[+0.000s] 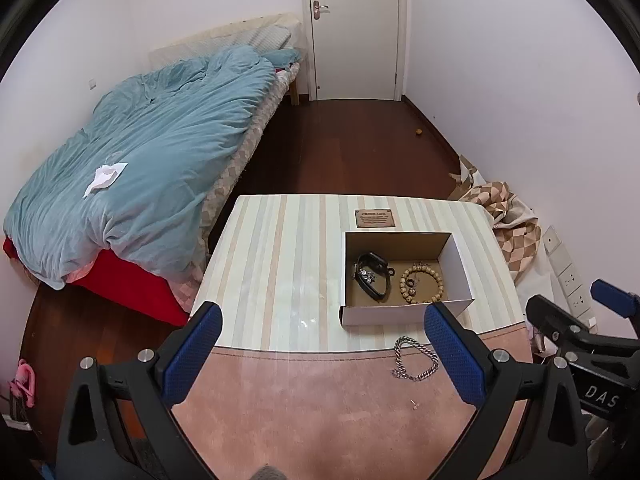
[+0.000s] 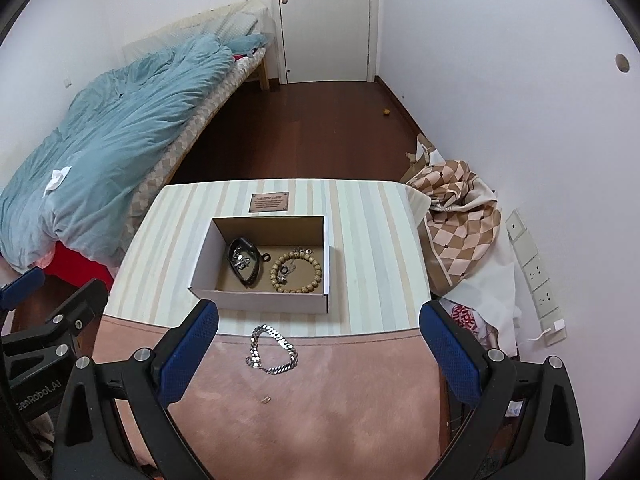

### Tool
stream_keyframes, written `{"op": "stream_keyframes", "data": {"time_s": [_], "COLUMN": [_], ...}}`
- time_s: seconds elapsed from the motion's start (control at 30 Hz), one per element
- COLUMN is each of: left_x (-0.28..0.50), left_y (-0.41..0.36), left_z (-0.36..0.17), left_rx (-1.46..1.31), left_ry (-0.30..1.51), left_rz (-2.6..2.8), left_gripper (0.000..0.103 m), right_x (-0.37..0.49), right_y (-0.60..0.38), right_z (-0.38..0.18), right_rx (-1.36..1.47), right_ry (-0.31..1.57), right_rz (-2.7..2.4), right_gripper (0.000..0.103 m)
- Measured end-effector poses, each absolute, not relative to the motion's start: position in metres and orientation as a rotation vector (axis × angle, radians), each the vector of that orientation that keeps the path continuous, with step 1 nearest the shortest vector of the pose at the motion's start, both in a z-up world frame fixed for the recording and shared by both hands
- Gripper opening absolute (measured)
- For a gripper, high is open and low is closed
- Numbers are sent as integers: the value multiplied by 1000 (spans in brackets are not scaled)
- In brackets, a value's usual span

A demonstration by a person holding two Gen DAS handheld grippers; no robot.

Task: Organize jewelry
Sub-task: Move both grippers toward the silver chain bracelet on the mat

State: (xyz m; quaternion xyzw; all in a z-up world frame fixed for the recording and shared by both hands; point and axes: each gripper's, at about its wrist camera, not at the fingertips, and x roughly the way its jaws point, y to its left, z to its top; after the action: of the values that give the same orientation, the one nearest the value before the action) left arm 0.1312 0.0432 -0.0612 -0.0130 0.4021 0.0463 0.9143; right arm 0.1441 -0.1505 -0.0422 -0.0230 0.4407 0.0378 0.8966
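Hiding part of the silver chain [image 1: 414, 360], left fingers [image 1: 452, 356] spread.

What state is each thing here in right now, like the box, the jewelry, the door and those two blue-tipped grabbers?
Cardboard box: open, no lid on.
Silver chain: outside the box, loose on the pink mat.
Bead bracelet: inside the box.
Black band: inside the box.
Door: closed.
Left gripper: fingers open, empty.
Right gripper: fingers open, empty.

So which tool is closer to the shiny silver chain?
Right. The silver chain lies between the open right tool's fingers, just ahead. The left tool is off to the chain's left side.
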Motion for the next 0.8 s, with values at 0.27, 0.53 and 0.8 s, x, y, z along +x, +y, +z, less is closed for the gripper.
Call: {"op": "stream_keyframes", "data": {"time_s": [0.27, 0.53, 0.8], "left_x": [125, 127, 124], "left_y": [48, 65, 86], "left_z": [-109, -209, -248], "left_rx": [4, 45, 34], "left_ry": [918, 1135, 1232], "left_rz": [166, 243, 295], "left_gripper": [103, 103, 103], "right_x": [140, 129, 117], "right_y": [-151, -137, -110], "right_z": [-106, -208, -243], "right_rx": [-3, 43, 16], "right_ry": [1047, 1179, 1159], "right_rz": [87, 167, 220], "right_gripper": [102, 62, 38]}}
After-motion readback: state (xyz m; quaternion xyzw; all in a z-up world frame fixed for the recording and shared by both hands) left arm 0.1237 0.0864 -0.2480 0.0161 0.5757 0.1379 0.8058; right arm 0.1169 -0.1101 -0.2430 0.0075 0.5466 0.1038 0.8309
